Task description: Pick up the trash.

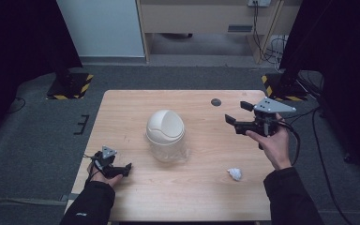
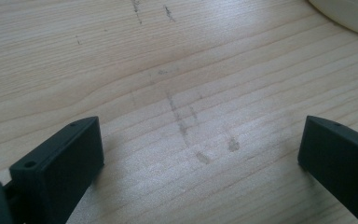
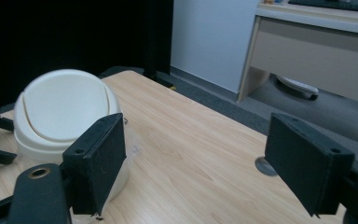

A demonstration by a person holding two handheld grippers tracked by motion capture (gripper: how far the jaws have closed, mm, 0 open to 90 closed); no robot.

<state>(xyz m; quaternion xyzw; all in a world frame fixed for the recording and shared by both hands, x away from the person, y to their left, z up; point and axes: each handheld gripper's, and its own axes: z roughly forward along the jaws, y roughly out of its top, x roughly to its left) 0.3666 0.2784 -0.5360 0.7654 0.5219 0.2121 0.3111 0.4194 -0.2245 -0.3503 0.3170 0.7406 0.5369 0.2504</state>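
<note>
The right gripper (image 1: 238,114) is held above the table (image 1: 136,103) with its jaws wide and nothing between them; the domed white bin (image 1: 165,134) stands ahead of it, and a crumpled paper ball (image 1: 235,174) lies well behind. The left gripper (image 1: 124,169), low over the wood and perhaps touching it, is also spread wide and empty, the bin ahead of its tips.

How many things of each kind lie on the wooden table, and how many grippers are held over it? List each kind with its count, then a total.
Small bin with white swing lid: 1
Crumpled white paper ball: 1
Hand-held grippers: 2, the left gripper and the right gripper, both open
Total: 4
</note>
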